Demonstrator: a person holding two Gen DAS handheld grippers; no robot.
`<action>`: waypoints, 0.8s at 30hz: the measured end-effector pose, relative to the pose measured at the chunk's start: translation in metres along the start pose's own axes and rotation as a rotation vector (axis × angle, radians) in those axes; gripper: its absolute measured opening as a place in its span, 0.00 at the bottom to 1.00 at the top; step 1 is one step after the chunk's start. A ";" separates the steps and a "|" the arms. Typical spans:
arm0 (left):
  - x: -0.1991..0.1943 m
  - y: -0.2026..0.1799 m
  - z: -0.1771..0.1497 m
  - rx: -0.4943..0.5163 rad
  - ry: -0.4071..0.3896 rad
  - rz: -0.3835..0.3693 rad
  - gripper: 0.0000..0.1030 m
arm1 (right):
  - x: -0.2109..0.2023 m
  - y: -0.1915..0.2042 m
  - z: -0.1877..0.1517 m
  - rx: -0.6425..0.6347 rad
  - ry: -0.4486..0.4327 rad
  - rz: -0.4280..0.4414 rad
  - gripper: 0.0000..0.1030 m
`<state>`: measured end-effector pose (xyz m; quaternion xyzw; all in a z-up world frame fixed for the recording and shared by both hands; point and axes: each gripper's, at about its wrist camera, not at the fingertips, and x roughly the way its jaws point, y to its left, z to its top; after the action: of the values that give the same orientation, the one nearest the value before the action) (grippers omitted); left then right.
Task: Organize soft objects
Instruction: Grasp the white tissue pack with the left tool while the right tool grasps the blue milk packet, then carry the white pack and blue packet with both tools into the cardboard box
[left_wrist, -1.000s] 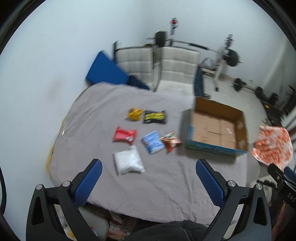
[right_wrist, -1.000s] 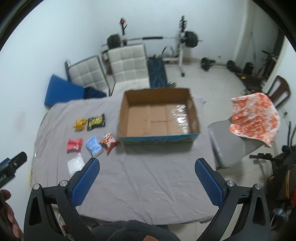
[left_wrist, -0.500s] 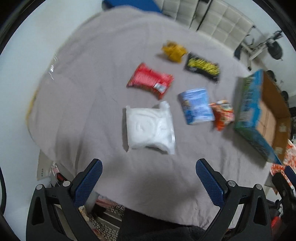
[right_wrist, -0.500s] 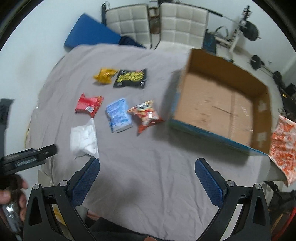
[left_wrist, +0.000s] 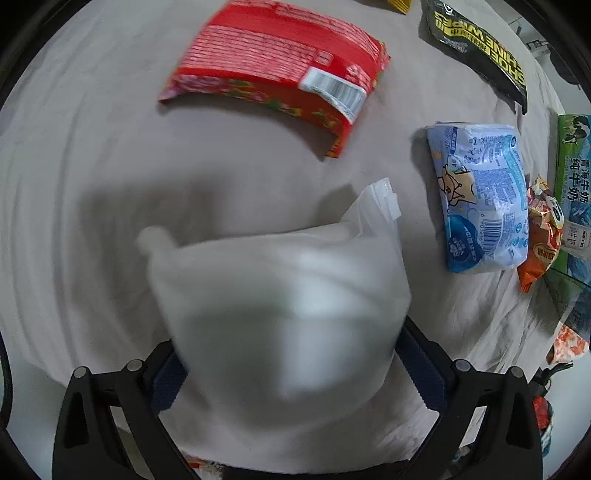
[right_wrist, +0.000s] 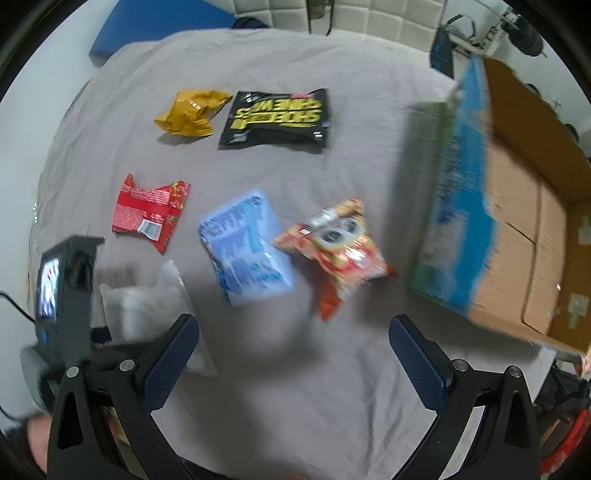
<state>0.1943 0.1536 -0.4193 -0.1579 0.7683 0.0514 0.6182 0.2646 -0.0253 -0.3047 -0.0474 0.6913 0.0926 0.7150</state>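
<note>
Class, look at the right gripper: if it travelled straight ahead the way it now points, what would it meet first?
Probably the grey cloth between its fingers; the right gripper is open and empty. The orange snack bag and blue packet lie just beyond, though depth is unclear.
</note>
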 end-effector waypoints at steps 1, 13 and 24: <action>-0.001 -0.002 -0.001 0.007 -0.009 -0.010 0.91 | 0.005 0.004 0.005 -0.004 0.011 0.005 1.00; -0.023 0.029 0.021 0.005 0.003 -0.076 0.90 | 0.075 0.051 0.056 -0.038 0.171 0.054 0.96; -0.037 0.024 0.017 -0.004 -0.062 -0.060 0.81 | 0.131 0.068 0.064 -0.041 0.272 -0.060 0.63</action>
<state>0.2097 0.1878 -0.3901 -0.1804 0.7437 0.0390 0.6425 0.3176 0.0623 -0.4282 -0.0946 0.7780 0.0780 0.6162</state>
